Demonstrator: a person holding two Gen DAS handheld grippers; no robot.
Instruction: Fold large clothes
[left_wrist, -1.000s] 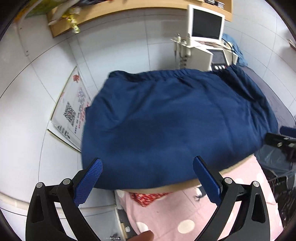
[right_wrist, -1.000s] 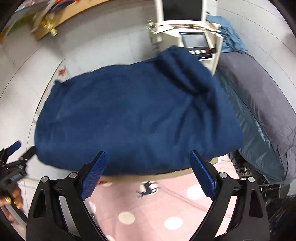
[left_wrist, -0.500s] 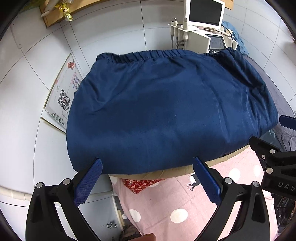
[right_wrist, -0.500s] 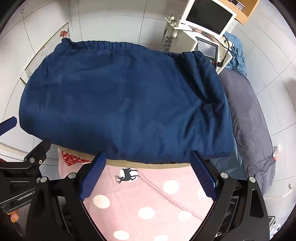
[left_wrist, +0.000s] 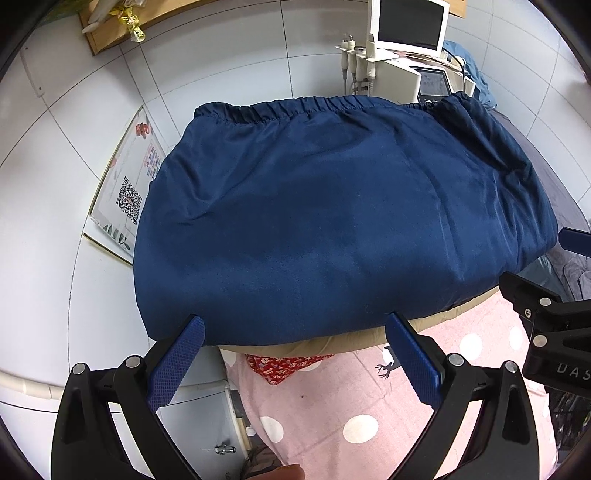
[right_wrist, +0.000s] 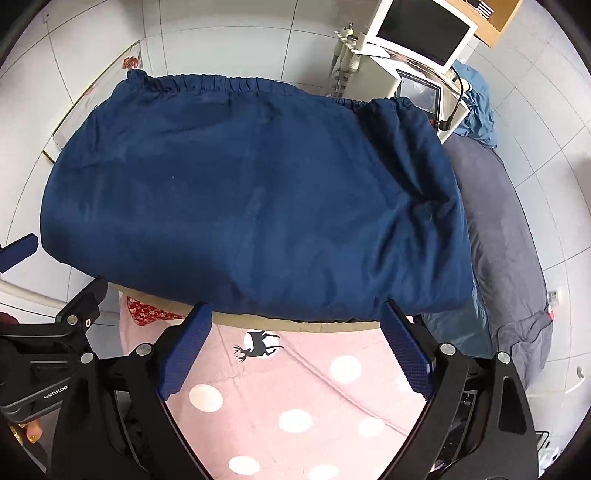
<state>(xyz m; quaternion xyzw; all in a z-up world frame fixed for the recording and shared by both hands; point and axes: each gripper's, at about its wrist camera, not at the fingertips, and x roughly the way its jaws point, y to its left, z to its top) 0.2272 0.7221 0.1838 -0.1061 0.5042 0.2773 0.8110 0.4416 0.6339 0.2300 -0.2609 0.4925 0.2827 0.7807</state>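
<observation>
The navy garment (left_wrist: 343, 221), apparently trousers or a skirt folded over, lies flat on a small tan-edged table (left_wrist: 436, 321), its elastic waistband (left_wrist: 295, 107) along the far edge near the tiled wall. It covers nearly the whole tabletop and overhangs on the left and right sides. The left gripper (left_wrist: 293, 354) hangs just short of the near hem, jaws spread wide and holding nothing; the right gripper (right_wrist: 295, 343) does likewise, wide open and empty, beside it.

The garment looks part-folded, so the step in hand seems to be taking hold of the near edge for another fold. To do it well, each gripper should close on all layers at the near corners, not only the top one, since the slippery fabric may slide apart. Lifting both corners evenly and carrying them toward the waistband would keep the fold square. The bunched right side (right_wrist: 417, 173) wants smoothing first, or the crease will set crooked.
</observation>
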